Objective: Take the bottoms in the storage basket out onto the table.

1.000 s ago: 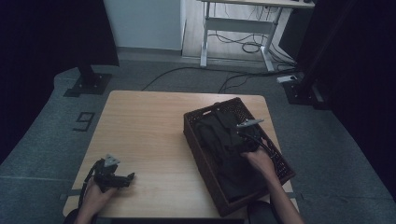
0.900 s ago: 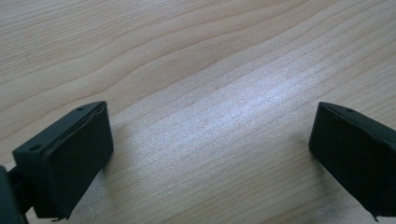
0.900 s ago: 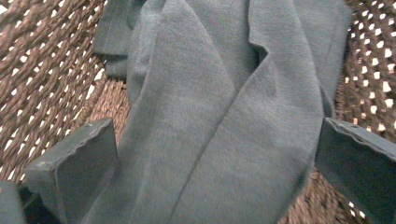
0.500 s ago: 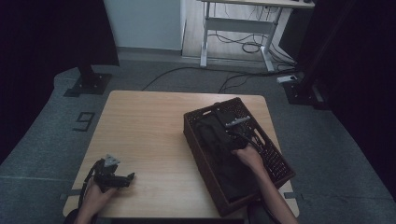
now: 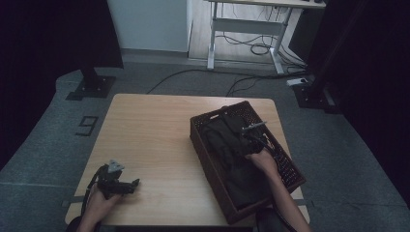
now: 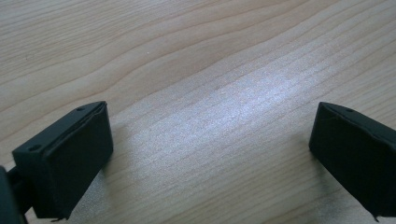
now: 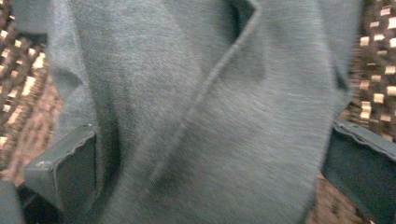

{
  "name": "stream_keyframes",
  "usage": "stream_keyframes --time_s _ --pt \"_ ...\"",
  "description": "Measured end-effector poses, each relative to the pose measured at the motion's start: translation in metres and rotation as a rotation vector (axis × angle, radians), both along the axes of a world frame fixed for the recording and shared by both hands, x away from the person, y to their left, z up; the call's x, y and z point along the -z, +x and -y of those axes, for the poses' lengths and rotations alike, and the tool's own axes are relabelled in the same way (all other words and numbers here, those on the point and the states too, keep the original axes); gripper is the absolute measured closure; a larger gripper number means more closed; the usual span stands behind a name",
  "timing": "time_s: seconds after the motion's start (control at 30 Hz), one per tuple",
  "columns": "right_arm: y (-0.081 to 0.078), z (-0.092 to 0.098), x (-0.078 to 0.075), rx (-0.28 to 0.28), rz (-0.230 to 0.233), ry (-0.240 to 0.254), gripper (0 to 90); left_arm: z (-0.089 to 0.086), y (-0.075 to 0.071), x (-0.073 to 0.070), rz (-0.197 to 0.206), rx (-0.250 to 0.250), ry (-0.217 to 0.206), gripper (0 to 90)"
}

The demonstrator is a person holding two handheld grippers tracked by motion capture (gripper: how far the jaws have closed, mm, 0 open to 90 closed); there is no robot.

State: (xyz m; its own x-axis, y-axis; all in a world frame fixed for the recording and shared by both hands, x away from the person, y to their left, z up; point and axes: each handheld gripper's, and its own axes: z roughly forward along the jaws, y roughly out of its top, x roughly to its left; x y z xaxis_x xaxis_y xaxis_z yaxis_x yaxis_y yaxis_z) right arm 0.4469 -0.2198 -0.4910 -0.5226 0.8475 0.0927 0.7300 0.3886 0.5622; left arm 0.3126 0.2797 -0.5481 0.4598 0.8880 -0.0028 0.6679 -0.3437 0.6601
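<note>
At the near left corner of the wooden worktop (image 5: 154,140), the left tool (image 5: 126,185) rests in the person's left hand (image 5: 99,205), low over the wood and pointing to the right. In the left gripper view its two black jaws stand wide apart, with bare wood grain between them and nothing held.

At the near right side, the person's right forearm (image 5: 285,203) comes over the near end of a dark brown perforated plastic crate (image 5: 212,166). The crate stands on the right half of the worktop, turned a little so its long side runs away to the left. Inside it lies a dark grey garment (image 5: 232,154), crumpled and covering most of the bottom.

The right hand (image 5: 263,159) holds the right tool (image 5: 249,137) down inside the crate, above the farther half of the garment. In the right gripper view the jaws are wide open and the grey cloth (image 7: 205,112), with a stitched seam running across it, lies between them. The left jaw seems to touch the fabric. The crate's grid floor shows at both sides of the cloth.

Beyond the worktop there is grey floor (image 5: 203,82) with black cables (image 5: 251,48) and the white legs of a desk (image 5: 241,29).
</note>
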Motion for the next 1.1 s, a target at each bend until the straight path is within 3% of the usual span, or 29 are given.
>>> stream_keyframes --time_s 0.13,0.17,0.43,0.63,0.7,0.87,1.1 --pt "0.002 -0.009 0.001 -0.027 -0.014 0.026 0.0 0.0 0.0 0.0 0.0 0.0 0.001 0.0" --pt "0.001 -0.016 0.002 -0.055 -0.023 0.021 0.0 0.0 0.0 0.0 0.0 0.0 0.0 0.0" --pt "-0.001 -0.045 0.006 -0.116 -0.031 -0.079 0.0 0.0 0.0 0.0 0.0 0.0 0.001 0.0" --pt "0.004 -0.046 0.011 -0.084 -0.031 -0.125 0.0 0.0 0.0 0.0 0.0 0.0 0.0 0.0" --pt "0.009 -0.036 0.013 -0.052 -0.036 -0.144 0.0 0.0 0.0 0.0 0.0 0.0 0.0 0.0" --pt "0.014 -0.019 0.02 -0.006 -0.084 -0.07 0.0 0.0 0.0 0.0 0.0 0.0 0.0 0.0" --pt "0.015 -0.038 0.025 -0.069 -0.105 -0.09 0.0 0.0 0.0 0.0 0.0 0.0 0.001 0.0"
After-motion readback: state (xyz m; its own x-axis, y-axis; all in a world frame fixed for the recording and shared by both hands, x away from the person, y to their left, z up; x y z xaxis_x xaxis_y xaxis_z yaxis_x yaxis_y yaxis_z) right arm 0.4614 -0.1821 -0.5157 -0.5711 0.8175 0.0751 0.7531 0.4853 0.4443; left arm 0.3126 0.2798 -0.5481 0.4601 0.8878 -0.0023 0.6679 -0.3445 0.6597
